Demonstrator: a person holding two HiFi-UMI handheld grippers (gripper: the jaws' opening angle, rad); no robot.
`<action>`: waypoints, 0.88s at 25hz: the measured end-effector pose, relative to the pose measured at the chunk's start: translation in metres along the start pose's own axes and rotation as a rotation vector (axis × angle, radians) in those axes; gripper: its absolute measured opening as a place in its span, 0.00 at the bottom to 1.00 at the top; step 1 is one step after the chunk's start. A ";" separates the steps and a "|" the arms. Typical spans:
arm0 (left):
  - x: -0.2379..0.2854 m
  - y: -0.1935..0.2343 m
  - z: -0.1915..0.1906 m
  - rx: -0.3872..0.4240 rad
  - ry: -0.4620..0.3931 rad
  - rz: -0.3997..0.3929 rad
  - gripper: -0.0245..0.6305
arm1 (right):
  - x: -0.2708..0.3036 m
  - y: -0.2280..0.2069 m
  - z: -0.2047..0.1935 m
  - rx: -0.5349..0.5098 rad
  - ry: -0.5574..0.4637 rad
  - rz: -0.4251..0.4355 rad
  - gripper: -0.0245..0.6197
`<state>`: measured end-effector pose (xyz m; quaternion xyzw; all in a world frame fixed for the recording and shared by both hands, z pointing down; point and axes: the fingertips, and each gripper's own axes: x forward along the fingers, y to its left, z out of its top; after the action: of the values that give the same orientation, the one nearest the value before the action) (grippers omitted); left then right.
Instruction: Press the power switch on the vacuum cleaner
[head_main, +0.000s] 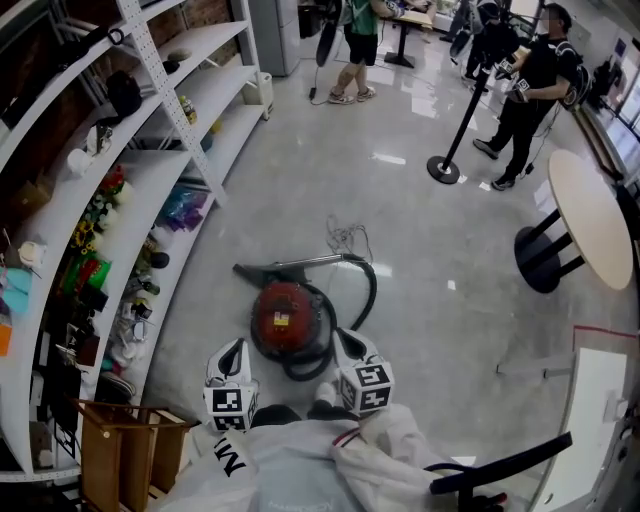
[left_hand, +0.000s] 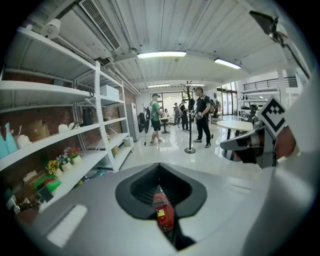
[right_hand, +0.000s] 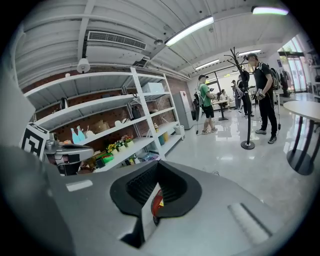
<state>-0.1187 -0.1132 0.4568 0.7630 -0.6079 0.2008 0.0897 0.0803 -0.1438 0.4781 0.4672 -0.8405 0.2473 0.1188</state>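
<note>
**2 closed hand-held grippers hanging over the red vacuum cleaner**

My left hand-held gripper (head_main: 236, 346) sits at lower centre of the head view. In its own view the jaws are drawn together to a narrow slit, with nothing held. My right hand-held gripper (head_main: 342, 336) is just right of it, its jaws likewise pressed to a thin gap and empty. Both tips point up the frame at the vacuum cleaner (head_main: 287, 315), and a sliver of its red body shows through each slit.

The vacuum cleaner lies on the glossy grey floor at the middle of the head view, just beyond and between the 2 tips; I cannot tell whether either tip touches it. I cannot pick out the power switch. Its black hose (head_main: 366, 292) curls round the right side, a metal tube (head_main: 300, 264) lies just above the body, and a loose cord (head_main: 346, 238) is above that.

White shelves (head_main: 150, 170) run up the left edge. A round desk (head_main: 590, 215) is at the right, and a post (head_main: 446, 160) stands at upper right.
</note>
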 end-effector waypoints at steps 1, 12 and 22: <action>0.001 0.002 0.000 -0.001 0.004 0.003 0.04 | 0.001 0.000 -0.001 0.004 0.003 0.000 0.04; 0.020 0.013 -0.021 -0.014 0.079 -0.040 0.04 | 0.015 -0.003 -0.016 0.023 0.059 -0.034 0.04; 0.047 0.012 -0.045 -0.021 0.119 -0.111 0.04 | 0.034 0.005 -0.037 0.024 0.129 -0.050 0.04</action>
<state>-0.1307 -0.1411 0.5154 0.7811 -0.5606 0.2339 0.1446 0.0567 -0.1465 0.5226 0.4728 -0.8160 0.2839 0.1732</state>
